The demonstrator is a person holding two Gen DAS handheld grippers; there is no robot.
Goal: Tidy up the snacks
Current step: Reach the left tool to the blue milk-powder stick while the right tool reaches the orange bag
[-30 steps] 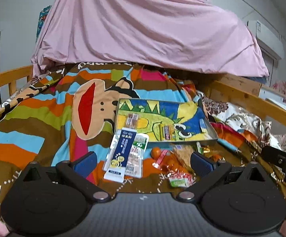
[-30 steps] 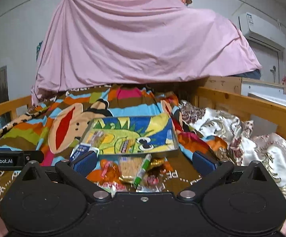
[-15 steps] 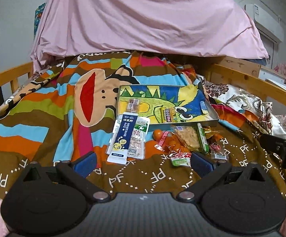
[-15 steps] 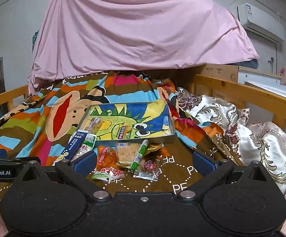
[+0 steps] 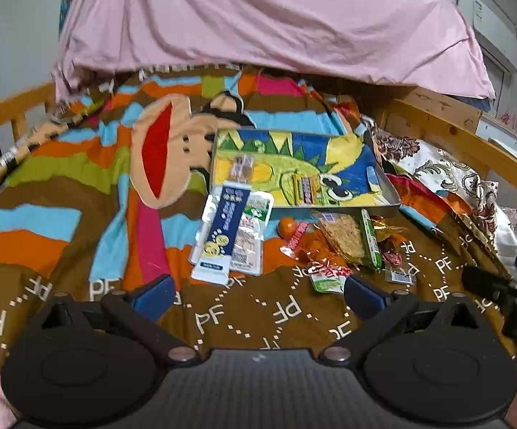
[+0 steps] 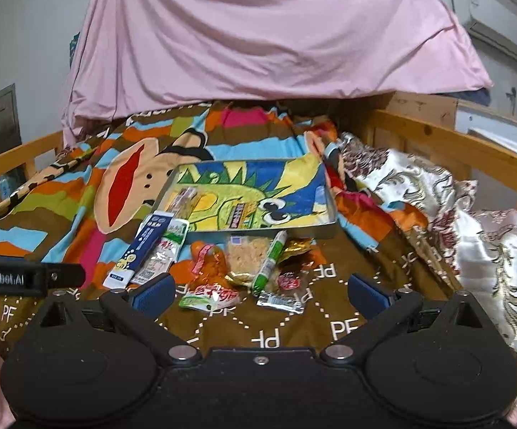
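Two tongs, left tongs (image 5: 256,295) and right tongs (image 6: 261,291), both spread and empty, hover near the snacks (image 6: 247,264) lying heaped just before the tray (image 6: 329,211) on the bed.

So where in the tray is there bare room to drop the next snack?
The tray is mostly free: its far half and right end, past the dark bar, hold only one small packet. Its near-left corner, by the clear packet, is crowded. In front of it, the snack pile and blue box fill the blanket.
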